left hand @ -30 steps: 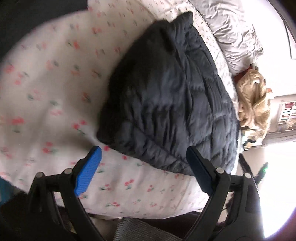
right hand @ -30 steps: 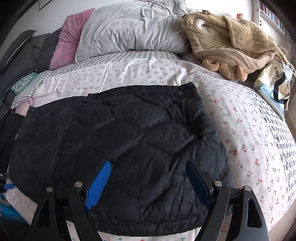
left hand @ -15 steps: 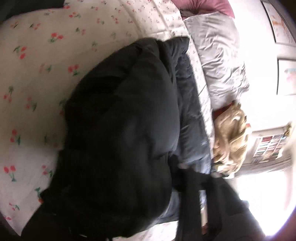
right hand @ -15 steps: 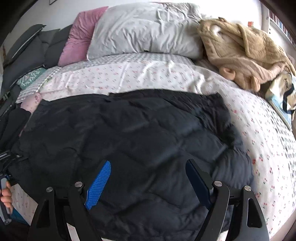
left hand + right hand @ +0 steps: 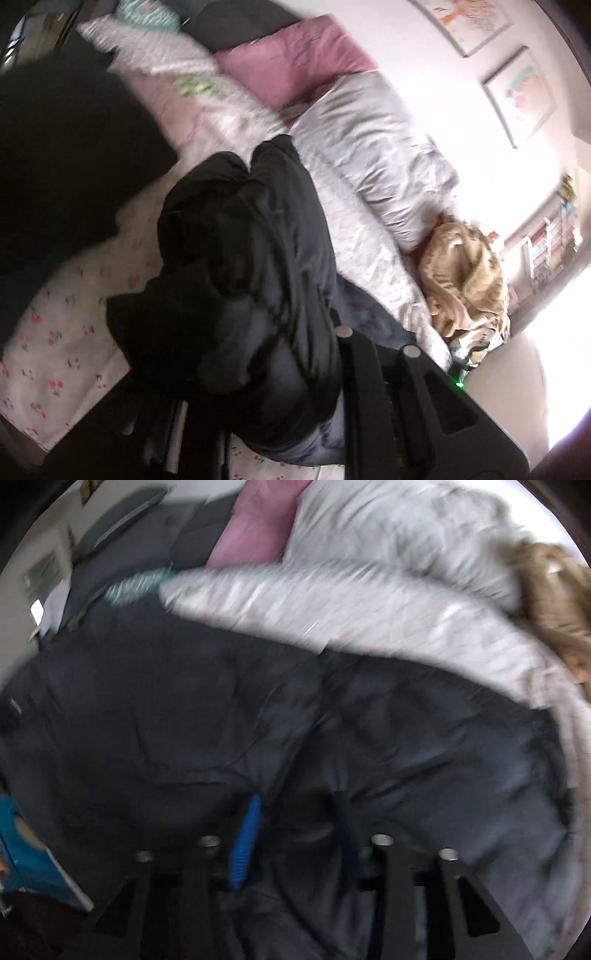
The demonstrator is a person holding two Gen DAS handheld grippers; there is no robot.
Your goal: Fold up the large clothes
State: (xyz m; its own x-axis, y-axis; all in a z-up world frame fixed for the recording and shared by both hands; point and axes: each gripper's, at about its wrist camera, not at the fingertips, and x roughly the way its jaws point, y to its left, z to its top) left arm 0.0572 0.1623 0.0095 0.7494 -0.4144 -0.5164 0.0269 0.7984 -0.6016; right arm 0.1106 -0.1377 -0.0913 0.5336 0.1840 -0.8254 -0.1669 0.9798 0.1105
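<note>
A black quilted jacket (image 5: 258, 240) lies on a bed with a cherry-print sheet (image 5: 55, 350). In the left wrist view its near part is bunched up and lifted off the sheet, heaped over my left gripper (image 5: 258, 369). That gripper's jaws are closing with the fabric between them, and its fingertips are buried in the cloth. In the blurred right wrist view the jacket (image 5: 184, 720) fills the lower half. My right gripper (image 5: 295, 830) is down on it, jaws closing, with a fold of fabric pinched between the blue pads (image 5: 245, 843).
A grey pillow (image 5: 369, 155) and a pink pillow (image 5: 295, 62) lie at the head of the bed. A tan plush blanket (image 5: 465, 273) is heaped at the far corner. Framed pictures (image 5: 517, 92) hang on the wall. A blue object (image 5: 22, 856) sits off the bed's left edge.
The left gripper closed on the jacket's near edge and rose, bunching the fabric upward. The right gripper swept sideways over the jacket and its wide jaws narrowed onto a fold.
</note>
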